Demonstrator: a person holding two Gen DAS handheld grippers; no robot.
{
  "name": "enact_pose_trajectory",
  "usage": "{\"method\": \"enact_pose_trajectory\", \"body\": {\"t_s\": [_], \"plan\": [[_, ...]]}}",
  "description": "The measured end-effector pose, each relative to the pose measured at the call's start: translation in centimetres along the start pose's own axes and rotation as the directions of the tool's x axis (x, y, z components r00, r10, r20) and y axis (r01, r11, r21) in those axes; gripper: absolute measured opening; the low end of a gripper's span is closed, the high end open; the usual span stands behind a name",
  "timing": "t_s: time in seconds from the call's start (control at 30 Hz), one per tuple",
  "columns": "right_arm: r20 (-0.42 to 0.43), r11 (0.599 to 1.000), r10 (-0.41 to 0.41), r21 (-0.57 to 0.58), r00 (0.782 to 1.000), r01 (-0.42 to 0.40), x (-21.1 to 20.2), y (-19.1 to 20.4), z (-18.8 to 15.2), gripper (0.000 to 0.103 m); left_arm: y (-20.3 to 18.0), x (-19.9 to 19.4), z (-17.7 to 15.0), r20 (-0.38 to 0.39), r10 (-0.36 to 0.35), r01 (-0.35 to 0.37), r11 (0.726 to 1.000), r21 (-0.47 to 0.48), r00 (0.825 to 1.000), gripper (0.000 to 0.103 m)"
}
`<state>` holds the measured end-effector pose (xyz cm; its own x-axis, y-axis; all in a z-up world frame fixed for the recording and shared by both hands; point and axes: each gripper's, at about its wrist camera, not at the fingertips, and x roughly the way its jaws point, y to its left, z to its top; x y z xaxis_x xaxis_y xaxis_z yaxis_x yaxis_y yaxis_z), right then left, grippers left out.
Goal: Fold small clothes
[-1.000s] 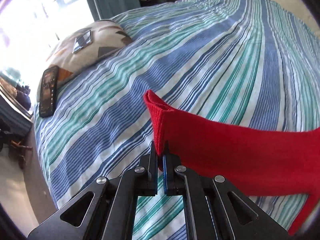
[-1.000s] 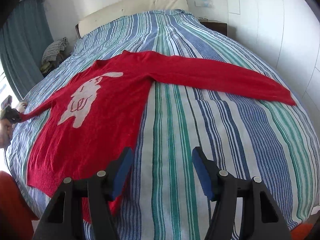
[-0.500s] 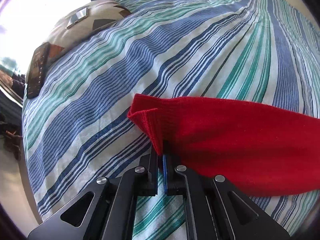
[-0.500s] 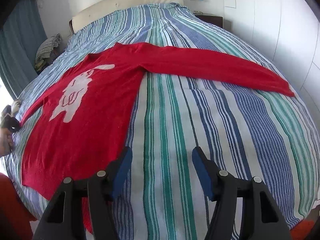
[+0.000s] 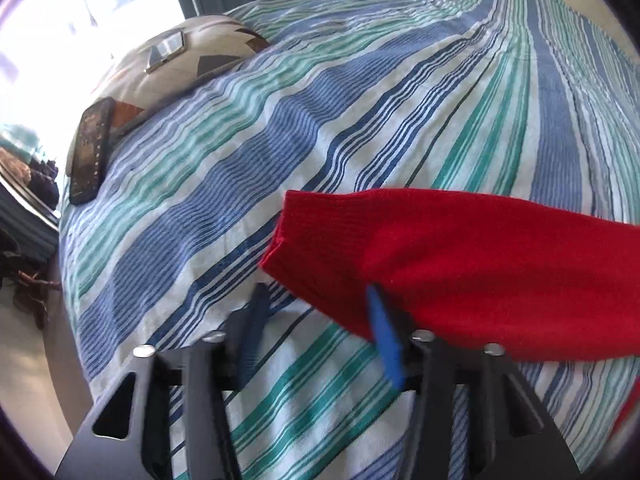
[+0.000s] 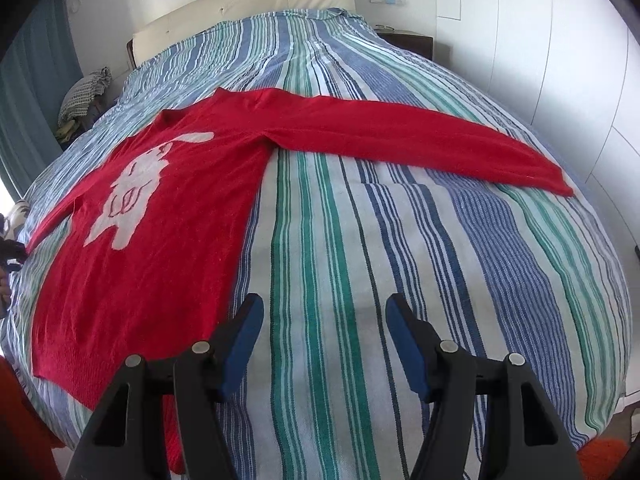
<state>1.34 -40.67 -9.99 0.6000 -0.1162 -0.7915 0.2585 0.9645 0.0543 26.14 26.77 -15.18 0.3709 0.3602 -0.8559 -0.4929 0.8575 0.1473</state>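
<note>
A red sweater (image 6: pixel 168 216) with a white rabbit figure lies spread flat on the striped bedspread (image 6: pixel 360 240). Its right sleeve (image 6: pixel 420 136) stretches out towards the right side of the bed. In the left wrist view the other sleeve's cuff (image 5: pixel 320 236) rests flat on the bedspread (image 5: pixel 280 128). My left gripper (image 5: pixel 320 320) is opening; the sleeve's lower edge lies between the fingers, and the pads do not press on it. My right gripper (image 6: pixel 324 312) hangs over bare bedspread just right of the sweater's hem, jaws opening with nothing between them.
A patterned pillow (image 5: pixel 208 40) lies at the bed's left corner with a dark phone (image 5: pixel 90 156) and a small flat device (image 5: pixel 164 50) on it. A cream headboard (image 6: pixel 248 4), a nightstand (image 6: pixel 408 40), a pile of checked cloth (image 6: pixel 84 92) and white cupboard doors (image 6: pixel 560 60) ring the bed.
My left gripper went from shut on the sleeve cuff to open, and the cuff dropped flat onto the bed. The right gripper's jaws stand slightly wider.
</note>
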Motion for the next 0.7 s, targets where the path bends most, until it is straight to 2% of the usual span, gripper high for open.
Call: {"method": "enact_pose_trajectory", "body": {"t_s": [0.03,0.1,0.23,0.4,0.6,0.7], "plan": [[0.006,1.0,-0.012,0.006,1.0,0.012,-0.2,0.0,0.1,0.082,0.0,-1.6,-0.6,0.038,-0.02,0.019,1.0,0.025,0.999,0.075],[0.013,0.999,-0.031,0.015,0.999,0.031,-0.7,0.0,0.2,0.093,-0.6,-4.5,-2.2,0.079,-0.066,0.059,0.994,0.089,0.995,0.076],[0.015,0.995,-0.095,-0.003,0.995,0.095,-2.0,0.6,0.3,0.093,-2.1,-10.7,-6.9,0.117,-0.176,0.15,0.968,0.2,0.977,0.082],[-0.006,0.983,-0.183,-0.035,0.983,0.183,-4.8,2.2,0.3,0.093,-4.7,-18.5,-13.7,0.121,-0.345,0.292,0.9,0.323,0.931,0.088],[-0.001,0.964,-0.246,-0.101,0.969,0.245,-8.5,5.2,0.4,0.093,-7.6,-24.4,-18.8,0.051,-0.474,0.419,0.819,0.393,0.879,0.09],[0.016,0.963,-0.246,-0.109,0.969,0.246,-10.5,6.7,0.6,0.093,-8.9,-26.8,-20.5,0.042,-0.497,0.433,0.791,0.431,0.867,0.093]]}}
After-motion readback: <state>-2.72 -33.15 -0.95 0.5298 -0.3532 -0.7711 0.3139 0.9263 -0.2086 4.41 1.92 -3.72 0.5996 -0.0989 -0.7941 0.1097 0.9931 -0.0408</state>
